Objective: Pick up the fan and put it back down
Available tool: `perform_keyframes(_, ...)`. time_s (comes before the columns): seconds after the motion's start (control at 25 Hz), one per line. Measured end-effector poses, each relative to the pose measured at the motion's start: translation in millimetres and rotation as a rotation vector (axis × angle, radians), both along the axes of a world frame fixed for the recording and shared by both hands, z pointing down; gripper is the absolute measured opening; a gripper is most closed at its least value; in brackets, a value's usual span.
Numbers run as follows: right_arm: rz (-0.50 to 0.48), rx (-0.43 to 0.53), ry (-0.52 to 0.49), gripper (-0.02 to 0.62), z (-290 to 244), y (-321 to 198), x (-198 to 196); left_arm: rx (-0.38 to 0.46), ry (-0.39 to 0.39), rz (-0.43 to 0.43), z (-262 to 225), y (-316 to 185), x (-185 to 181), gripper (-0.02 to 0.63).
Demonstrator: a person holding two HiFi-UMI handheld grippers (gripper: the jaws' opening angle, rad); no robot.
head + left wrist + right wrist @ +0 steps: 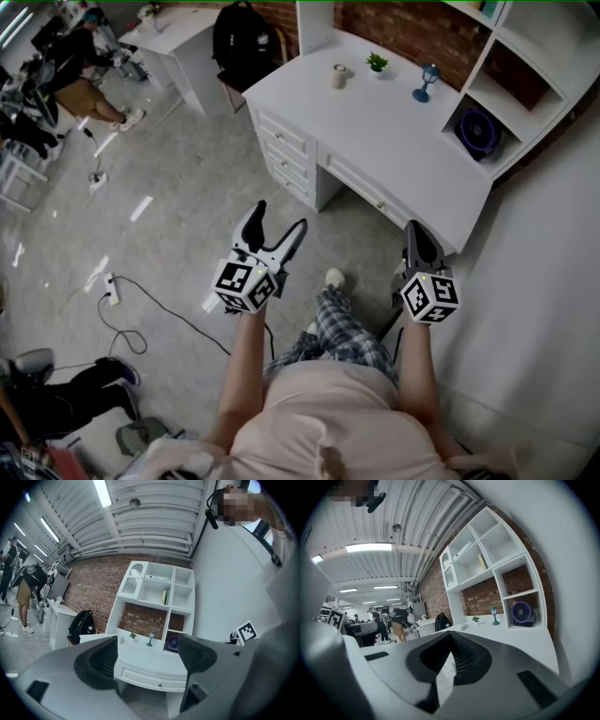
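The fan (478, 131) is small and purple and stands in the lowest cubby of the white shelf unit at the desk's right end. It also shows small and distant in the left gripper view (173, 643) and in the right gripper view (522, 612). My left gripper (278, 232) is open, its jaws spread with nothing between them, held in the air in front of the desk drawers. My right gripper (419, 244) is shut on nothing, near the desk's front right corner. Both are well short of the fan.
The white desk (394, 141) carries a cup (340, 75), a small potted plant (377, 63) and a blue lamp figurine (426, 82). A black backpack (242, 42) sits behind its left end. Cables and a power strip (112, 291) lie on the floor. People sit at far left.
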State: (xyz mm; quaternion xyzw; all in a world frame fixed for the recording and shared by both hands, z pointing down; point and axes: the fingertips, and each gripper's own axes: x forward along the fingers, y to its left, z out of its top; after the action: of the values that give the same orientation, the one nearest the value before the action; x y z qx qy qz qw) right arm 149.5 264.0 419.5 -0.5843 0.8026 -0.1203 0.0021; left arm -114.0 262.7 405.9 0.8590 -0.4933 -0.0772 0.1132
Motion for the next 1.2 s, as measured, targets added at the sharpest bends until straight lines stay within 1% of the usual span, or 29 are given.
perform_keyframes(0.4, -0.001, -0.014, -0.006, 0.015, 8.5, -52.3, -2.8, -0.01, 0.0, 0.016, 7.3, -56.4, 4.3, 0.385)
perform_keyframes(0.68, 0.012, -0.021, -0.015, 0.015, 16.8, -105.2, 5.1, -0.019, -0.009, 0.018, 16.1, -114.1, 10.2, 0.385)
perform_keyframes(0.84, 0.011, -0.014, -0.014, 0.015, 20.8, -151.1, 4.9, -0.014, -0.012, 0.016, 19.9, -162.1, 10.8, 0.385)
perform_keyframes(1.2, -0.034, -0.027, -0.02, 0.015, 19.8, -289.6, -10.3, -0.018, -0.038, 0.015, 16.4, -300.9, 16.7, 0.385)
